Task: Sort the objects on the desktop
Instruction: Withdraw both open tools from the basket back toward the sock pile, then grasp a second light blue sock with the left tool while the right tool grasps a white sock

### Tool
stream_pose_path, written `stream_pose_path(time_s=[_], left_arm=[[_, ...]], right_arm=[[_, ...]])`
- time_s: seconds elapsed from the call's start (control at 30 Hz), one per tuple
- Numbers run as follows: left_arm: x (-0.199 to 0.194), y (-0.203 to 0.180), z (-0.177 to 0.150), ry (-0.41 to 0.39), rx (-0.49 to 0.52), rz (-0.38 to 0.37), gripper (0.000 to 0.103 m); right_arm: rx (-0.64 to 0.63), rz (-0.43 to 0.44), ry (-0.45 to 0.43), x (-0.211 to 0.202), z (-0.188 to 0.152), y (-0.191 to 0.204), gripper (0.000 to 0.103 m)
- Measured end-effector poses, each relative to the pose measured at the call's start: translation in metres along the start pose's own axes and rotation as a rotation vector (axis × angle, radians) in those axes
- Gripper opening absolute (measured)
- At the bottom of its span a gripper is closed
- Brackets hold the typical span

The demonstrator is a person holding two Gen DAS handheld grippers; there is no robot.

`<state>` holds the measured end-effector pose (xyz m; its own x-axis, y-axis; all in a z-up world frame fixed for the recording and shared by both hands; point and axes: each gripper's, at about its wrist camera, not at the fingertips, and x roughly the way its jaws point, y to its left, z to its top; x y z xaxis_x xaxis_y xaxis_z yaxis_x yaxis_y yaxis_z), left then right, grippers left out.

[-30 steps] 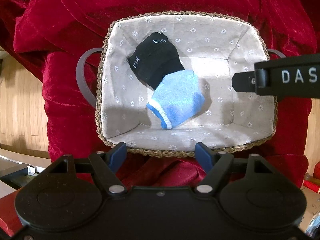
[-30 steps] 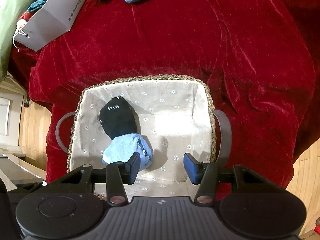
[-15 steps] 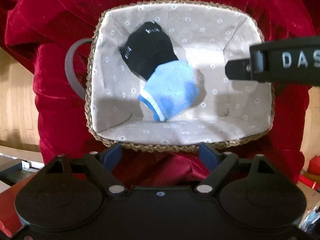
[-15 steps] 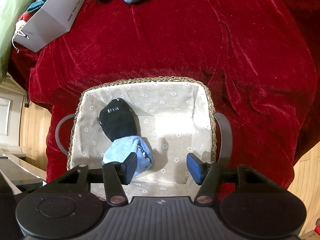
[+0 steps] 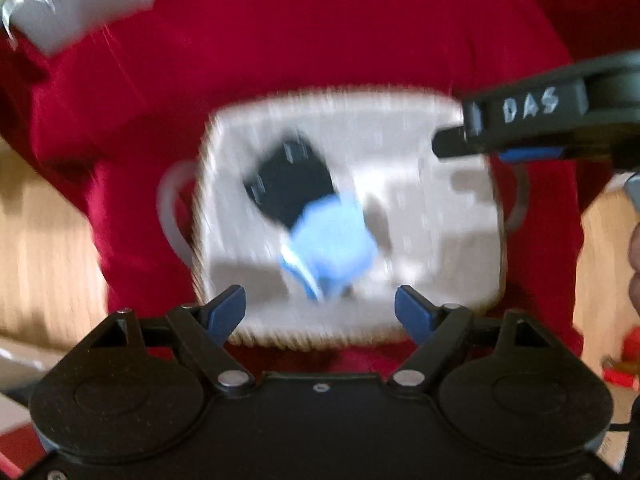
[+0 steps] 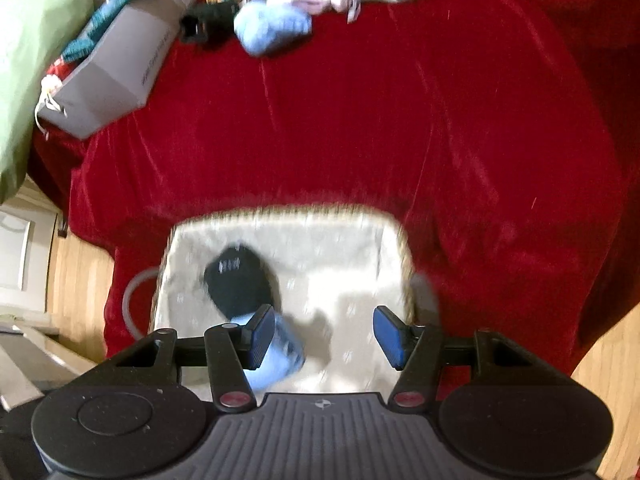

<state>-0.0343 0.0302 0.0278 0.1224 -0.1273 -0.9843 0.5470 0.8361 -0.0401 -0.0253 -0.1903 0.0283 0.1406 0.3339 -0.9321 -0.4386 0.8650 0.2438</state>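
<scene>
Left wrist view: the left claw (image 5: pixel 320 306) hangs over the woven, cloth-lined basket (image 5: pixel 460 312), jaws apart but closing, nothing between them. Just ahead lie a black sock (image 5: pixel 290 186) and a light-blue sock (image 5: pixel 334 242), touching.

Right wrist view: the right claw (image 6: pixel 323 337) stands half-spread and empty above the same basket on the red velvet-covered worktop (image 6: pixel 400 120); the blue sock sits beside its left finger (image 6: pixel 262 334).

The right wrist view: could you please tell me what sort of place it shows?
Probably a home room: a table draped in red velvet cloth, a lined wicker basket holding rolled socks, and wooden flooring.
</scene>
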Motion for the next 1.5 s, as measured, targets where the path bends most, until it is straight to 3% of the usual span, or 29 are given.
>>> stream_pose_path(time_s=[0.07,0.23,0.37,0.73,0.87,1.0,1.2,1.4,1.5], left_arm=[[-0.009,0.004,0.011,-0.066,-0.002,0.026,0.078],[-0.014,0.023,0.048,-0.145,-0.060,0.053,0.078],[-0.016,0.037,0.080,-0.226,-0.095,0.083,0.079],[0.009,0.060,0.174,-0.408,-0.140,0.191,0.081],[0.026,0.062,0.210,-0.389,-0.144,0.147,0.081],[0.040,0.061,0.239,-0.370,-0.159,0.090,0.081],[0.059,0.049,0.266,-0.376,-0.115,0.130,0.081],[0.074,0.044,0.282,-0.374,-0.110,0.095,0.085],[0.079,0.041,0.282,-0.384,-0.109,0.090,0.088]], right_arm=[[-0.007,-0.002,-0.032,-0.004,0.011,-0.002,0.060],[-0.017,0.020,-0.089,-0.008,0.046,-0.009,0.061],[-0.046,0.006,-0.150,-0.007,0.079,-0.012,0.068],[-0.021,0.016,-0.280,0.022,0.180,-0.043,0.070],[0.031,0.001,-0.314,0.034,0.221,-0.060,0.070],[0.091,0.045,-0.334,0.038,0.257,-0.069,0.070],[0.140,0.083,-0.318,0.051,0.300,-0.063,0.070],[0.135,0.057,-0.298,0.073,0.320,-0.050,0.070],[0.089,0.001,-0.324,0.082,0.318,-0.040,0.070]])
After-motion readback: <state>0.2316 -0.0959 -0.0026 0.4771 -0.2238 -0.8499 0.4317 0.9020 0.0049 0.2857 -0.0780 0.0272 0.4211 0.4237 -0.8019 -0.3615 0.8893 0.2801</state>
